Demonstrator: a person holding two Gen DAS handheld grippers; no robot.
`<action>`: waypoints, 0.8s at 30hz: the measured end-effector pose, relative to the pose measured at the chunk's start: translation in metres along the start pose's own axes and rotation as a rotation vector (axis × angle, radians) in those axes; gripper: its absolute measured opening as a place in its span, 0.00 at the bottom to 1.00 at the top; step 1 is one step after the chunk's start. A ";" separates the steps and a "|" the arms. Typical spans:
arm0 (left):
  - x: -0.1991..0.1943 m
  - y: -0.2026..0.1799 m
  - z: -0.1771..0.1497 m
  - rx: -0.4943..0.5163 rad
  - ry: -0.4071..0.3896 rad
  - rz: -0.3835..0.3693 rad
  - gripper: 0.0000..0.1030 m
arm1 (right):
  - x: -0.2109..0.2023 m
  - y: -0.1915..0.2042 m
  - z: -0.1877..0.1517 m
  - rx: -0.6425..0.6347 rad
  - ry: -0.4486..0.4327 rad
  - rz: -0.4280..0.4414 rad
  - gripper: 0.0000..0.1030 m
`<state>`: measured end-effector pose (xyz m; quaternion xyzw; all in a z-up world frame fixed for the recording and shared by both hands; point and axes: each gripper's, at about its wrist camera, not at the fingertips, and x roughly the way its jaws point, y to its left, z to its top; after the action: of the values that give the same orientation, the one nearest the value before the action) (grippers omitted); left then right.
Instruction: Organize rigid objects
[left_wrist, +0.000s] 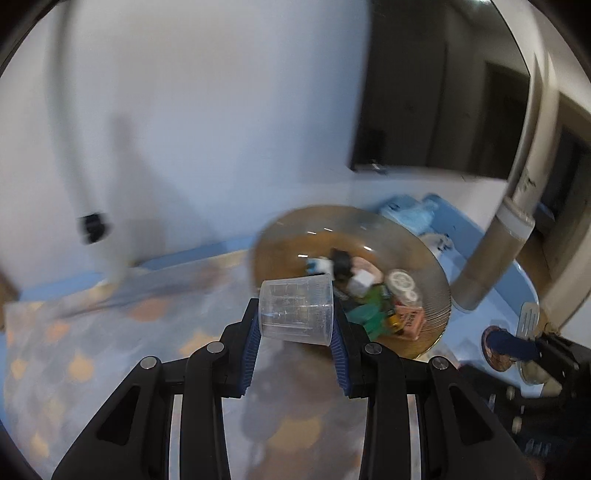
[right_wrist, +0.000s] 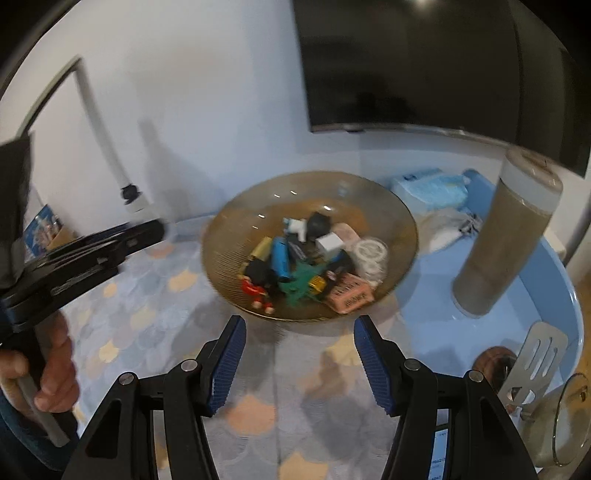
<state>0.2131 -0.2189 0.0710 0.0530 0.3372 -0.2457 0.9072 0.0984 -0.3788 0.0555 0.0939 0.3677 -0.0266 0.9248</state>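
While the left tongs (left_wrist: 295, 325) pinch a clear measuring cup (left_wrist: 296, 311) above the patterned bench (left_wrist: 110, 332) just before the brown bowl (right_wrist: 221, 258) of small objects, the right tongs (right_wrist: 299, 360) hang spread and empty.

Measuring cup (left_wrist: 295, 312): clear, printed graduations. Bowl (right_wrist: 229, 221): amber glass, fine ribbing. Mat (right_wrist: 147, 314): grey-blue scale pattern with peach scales. Gripper pads (right_wrist: 229, 360): blue. At 3 o'clock, cylinder (right_wrist: 506, 240): grey-brown, white band.

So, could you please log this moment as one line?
left gripper: shut on clear cup | right gripper: open, holding nothing | bowl: full of small items | blurred
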 end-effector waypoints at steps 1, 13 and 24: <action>0.012 -0.008 0.003 0.005 0.015 -0.012 0.31 | 0.004 -0.005 -0.001 0.008 0.013 -0.005 0.58; 0.000 0.015 0.002 -0.065 -0.014 0.036 0.56 | 0.011 -0.004 -0.012 -0.015 0.037 0.020 0.58; -0.130 0.097 -0.093 -0.142 -0.061 0.373 0.69 | -0.002 0.114 -0.031 -0.219 0.016 0.183 0.58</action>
<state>0.1201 -0.0565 0.0757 0.0431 0.3104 -0.0508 0.9483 0.0895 -0.2614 0.0526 0.0258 0.3659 0.0991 0.9250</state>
